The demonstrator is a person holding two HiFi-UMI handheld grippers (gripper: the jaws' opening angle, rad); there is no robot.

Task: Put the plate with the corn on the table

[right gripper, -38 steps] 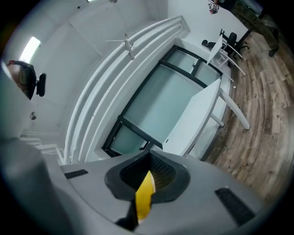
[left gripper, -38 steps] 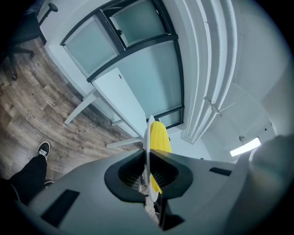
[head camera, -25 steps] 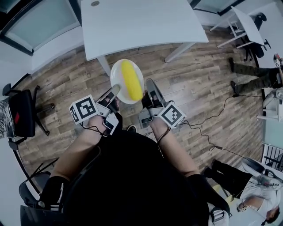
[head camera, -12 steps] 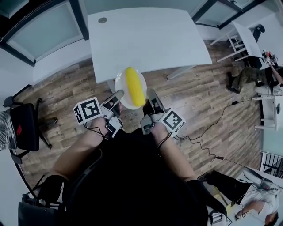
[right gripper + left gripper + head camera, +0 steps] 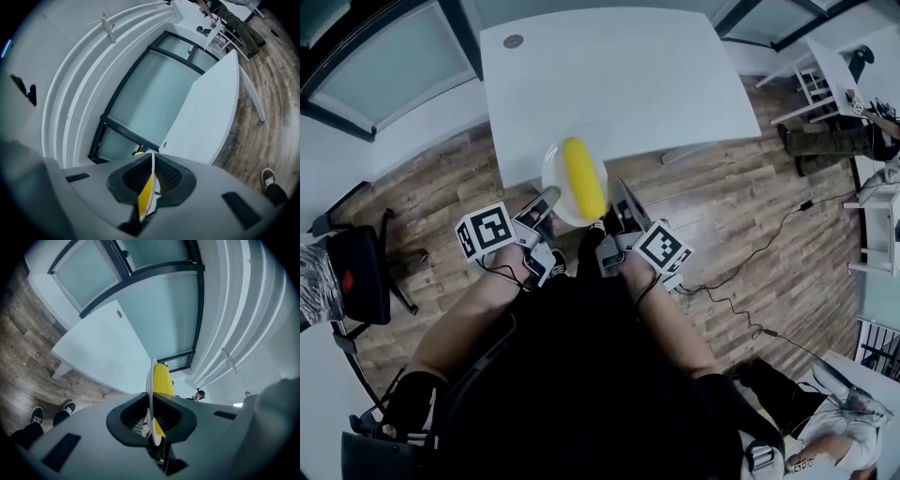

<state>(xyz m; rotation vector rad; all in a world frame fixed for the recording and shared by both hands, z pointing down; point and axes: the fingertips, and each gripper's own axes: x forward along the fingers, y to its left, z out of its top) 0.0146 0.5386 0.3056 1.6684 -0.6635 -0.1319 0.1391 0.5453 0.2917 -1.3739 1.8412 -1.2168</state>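
Plate [image 5: 551, 176] with corn [image 5: 582, 178] pinched by rim: left claw [image 5: 545, 200] clamped on left edge, right claw [image 5: 621, 200] clamped on right edge. Plate held in air at near edge of white counter [image 5: 619, 84], wood floor [image 5: 722, 206] below.

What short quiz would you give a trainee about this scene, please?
1. True or false: only one gripper holds the plate.
2. What lies on the plate? A) corn B) a cup C) nothing
3. What colour is the table?
Key: 1. False: the left gripper and the right gripper are both shut on its rim. 2. A. 3. White.
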